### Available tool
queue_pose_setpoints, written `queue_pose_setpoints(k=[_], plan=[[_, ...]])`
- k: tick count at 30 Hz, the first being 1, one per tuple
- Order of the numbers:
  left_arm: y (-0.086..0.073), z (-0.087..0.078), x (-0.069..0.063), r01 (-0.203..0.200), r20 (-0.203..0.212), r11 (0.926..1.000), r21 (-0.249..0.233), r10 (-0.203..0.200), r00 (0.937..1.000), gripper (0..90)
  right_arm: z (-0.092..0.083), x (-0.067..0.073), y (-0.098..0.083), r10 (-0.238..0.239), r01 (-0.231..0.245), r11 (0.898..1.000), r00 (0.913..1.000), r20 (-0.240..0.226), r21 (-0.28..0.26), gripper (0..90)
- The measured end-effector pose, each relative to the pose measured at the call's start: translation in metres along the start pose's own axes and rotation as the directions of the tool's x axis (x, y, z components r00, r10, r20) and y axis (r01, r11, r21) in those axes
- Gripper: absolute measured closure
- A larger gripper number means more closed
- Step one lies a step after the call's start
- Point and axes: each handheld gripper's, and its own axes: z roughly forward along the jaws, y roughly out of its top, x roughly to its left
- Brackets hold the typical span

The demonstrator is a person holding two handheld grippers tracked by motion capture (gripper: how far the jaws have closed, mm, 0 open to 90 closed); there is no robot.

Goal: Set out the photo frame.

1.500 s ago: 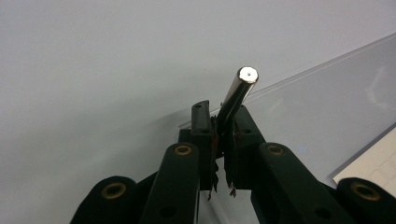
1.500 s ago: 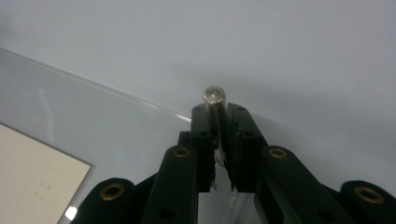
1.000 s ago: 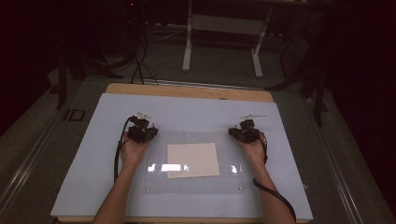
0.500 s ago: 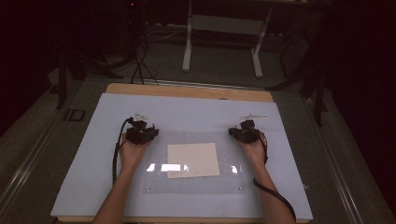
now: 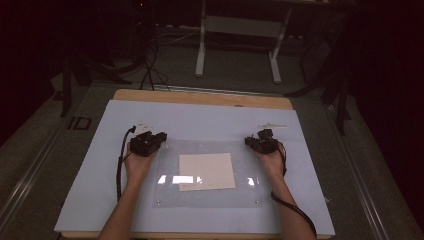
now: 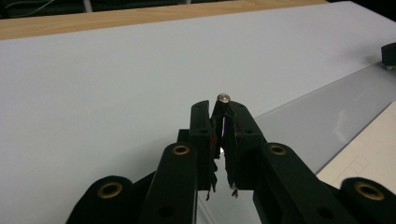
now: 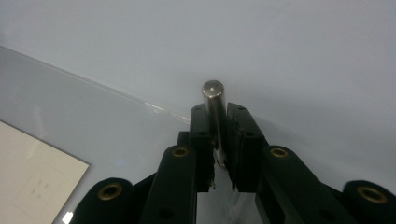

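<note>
- The clear sheet (image 5: 207,175) lies flat mid-table over a cream card (image 5: 207,171); a metal peg stands at each far corner.
- The left gripper (image 6: 219,122) has just been closing and now pinches the left peg (image 6: 224,98); the right gripper (image 7: 219,128) is clenched on the right peg (image 7: 213,100).
- I'd worry about uneven lifting: one peg slipping could skew the sheet and shift the card.
- The gripper views show the pegs clamped; the high view shows both hands on the blue mat (image 5: 90,190).
</note>
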Motion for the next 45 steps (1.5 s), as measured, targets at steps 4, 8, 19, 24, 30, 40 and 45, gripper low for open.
queue_pose_setpoints(k=[4,8,19,24,30,40,45], plan=[[0.0,0.001,-0.001,-0.006,-0.008,0.9999,-0.015,0.006,1.0,81.2,0.0,0.0,0.0,0.0,0.0,1.0,1.0,-0.001,-0.002,81.4],[0.0,0.002,-0.001,-0.01,-0.008,0.9997,-0.021,0.01,0.9999,82.0,0.0,0.0,0.0,-0.003,0.003,1.0,1.0,-0.002,0.0,81.4],[0.0,0.003,0.002,0.008,0.009,0.9998,-0.017,-0.008,0.9999,82.3,-0.016,-0.001,0.002,-0.032,0.034,0.997,0.9993,0.017,-0.071,70.5],[0.0,0.003,0.002,0.008,0.008,0.9998,-0.015,-0.008,0.9999,82.3,-0.02,0.001,0.0,-0.075,0.077,0.991,0.997,0.019,-0.112,75.9],[0.002,0.004,0.001,-0.003,-0.001,1.0,-0.004,0.003,1.0,82.5,-0.021,0.003,-0.001,-0.085,0.085,0.987,0.9963,0.011,-0.138,83.5],[0.004,0.006,-0.001,-0.004,-0.006,1.0,-0.007,0.004,1.0,83.1,-0.023,0.006,-0.002,-0.083,0.087,0.987,0.9959,0.034,-0.136,84.6],[0.004,0.006,0.0,-0.005,-0.001,0.9999,-0.009,0.005,1.0,82.5,-0.023,0.006,0.0,-0.081,0.084,0.989,0.9963,0.029,-0.125,84.6]])
